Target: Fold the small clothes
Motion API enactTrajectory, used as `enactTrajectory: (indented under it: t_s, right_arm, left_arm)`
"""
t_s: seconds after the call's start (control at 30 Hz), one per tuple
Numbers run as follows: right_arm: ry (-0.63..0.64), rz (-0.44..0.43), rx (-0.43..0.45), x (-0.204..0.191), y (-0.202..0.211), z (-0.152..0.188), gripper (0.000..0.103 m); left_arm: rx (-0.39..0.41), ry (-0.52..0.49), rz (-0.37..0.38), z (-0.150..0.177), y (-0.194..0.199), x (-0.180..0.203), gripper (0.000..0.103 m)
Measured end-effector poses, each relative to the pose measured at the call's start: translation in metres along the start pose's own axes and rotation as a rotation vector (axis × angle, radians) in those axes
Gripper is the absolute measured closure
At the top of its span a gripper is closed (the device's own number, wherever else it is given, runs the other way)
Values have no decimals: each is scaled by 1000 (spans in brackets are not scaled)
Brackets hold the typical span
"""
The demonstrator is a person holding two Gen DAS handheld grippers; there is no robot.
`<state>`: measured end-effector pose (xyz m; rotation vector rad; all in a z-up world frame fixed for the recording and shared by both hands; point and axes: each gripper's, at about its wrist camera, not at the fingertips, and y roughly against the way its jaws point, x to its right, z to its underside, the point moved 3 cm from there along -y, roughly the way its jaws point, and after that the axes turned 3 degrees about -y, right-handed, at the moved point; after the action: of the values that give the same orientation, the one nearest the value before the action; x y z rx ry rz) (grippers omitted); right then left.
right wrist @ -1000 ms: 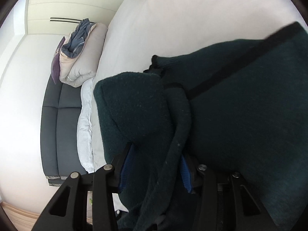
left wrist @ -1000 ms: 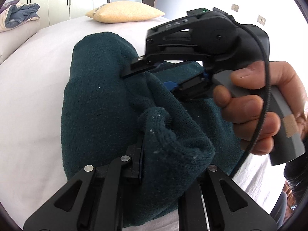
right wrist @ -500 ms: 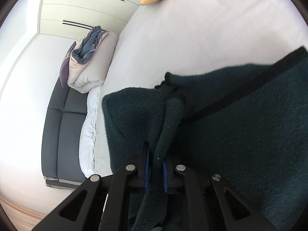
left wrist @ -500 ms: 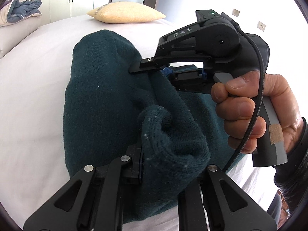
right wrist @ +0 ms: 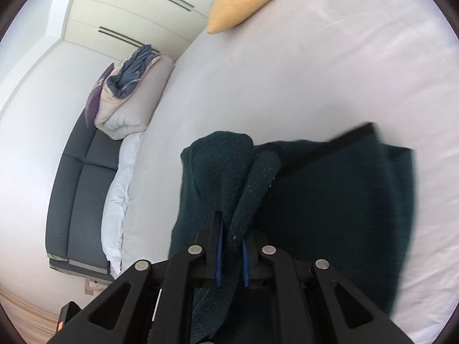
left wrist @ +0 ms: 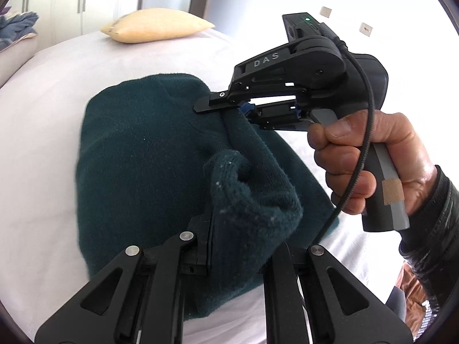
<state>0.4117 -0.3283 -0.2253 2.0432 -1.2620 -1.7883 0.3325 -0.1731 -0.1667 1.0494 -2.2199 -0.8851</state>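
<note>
Bedroom; white bed sheet (right wrist: 330, 71) as work surface. Nearest, the left gripper (left wrist: 239, 246) is clamped on a bunched edge of the dark green knit garment (left wrist: 137, 154). The right gripper (right wrist: 231, 255) pinches a second edge, blue pads nearly closed (likely paired grips, to carry a fold over). The garment's lower part and overall shape are cut off. Far: yellow pillow (left wrist: 155, 28), wardrobe (right wrist: 137, 8).

Home bedroom: white-sheeted bed (right wrist: 315, 86), yellow pillow (left wrist: 155, 28), wardrobe doors (right wrist: 137, 8).
</note>
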Motion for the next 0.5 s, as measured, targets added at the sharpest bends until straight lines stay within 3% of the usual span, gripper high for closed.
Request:
enactTrajectory:
  t_s: [0.5]
  right_arm:
    - [1, 56, 29, 31, 27, -20, 91]
  left_arm:
    - [-10, -45, 56, -8, -38, 22, 93]
